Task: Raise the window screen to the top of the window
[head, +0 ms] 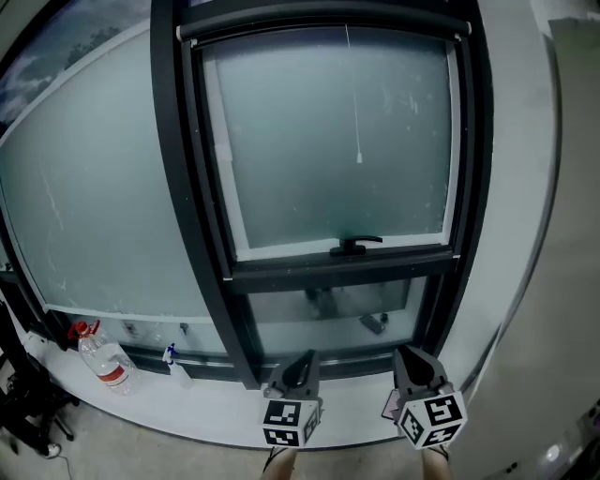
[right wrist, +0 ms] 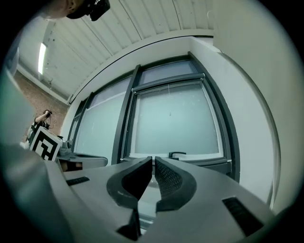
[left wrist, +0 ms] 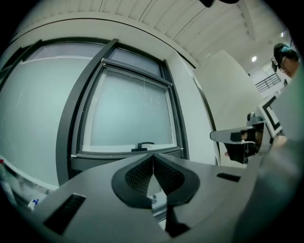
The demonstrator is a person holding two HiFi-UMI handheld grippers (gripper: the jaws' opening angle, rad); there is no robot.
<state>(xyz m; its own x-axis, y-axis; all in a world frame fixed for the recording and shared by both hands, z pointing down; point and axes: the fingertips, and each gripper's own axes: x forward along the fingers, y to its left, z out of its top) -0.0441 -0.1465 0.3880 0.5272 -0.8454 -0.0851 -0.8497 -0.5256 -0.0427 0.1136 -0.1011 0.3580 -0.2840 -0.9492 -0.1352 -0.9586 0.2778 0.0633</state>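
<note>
The window's dark frame (head: 202,234) holds a frosted pane (head: 337,141). The screen's dark bar (head: 323,21) sits at the top of the opening, and a thin pull cord (head: 356,103) hangs down from it over the glass. A black handle (head: 354,246) lies on the sash's bottom rail. My left gripper (head: 300,361) and right gripper (head: 412,361) are low, side by side over the white sill (head: 216,422), pointing at the window and apart from it. The left gripper (left wrist: 153,155) is shut with nothing in it. The right gripper (right wrist: 153,159) is shut to a thin slit, also holding nothing.
A clear water bottle (head: 105,361) with a red cap and a small spray bottle (head: 175,366) stand on the sill at the left. A white wall (head: 553,234) borders the window on the right. A dark stand (head: 23,403) is at the lower left.
</note>
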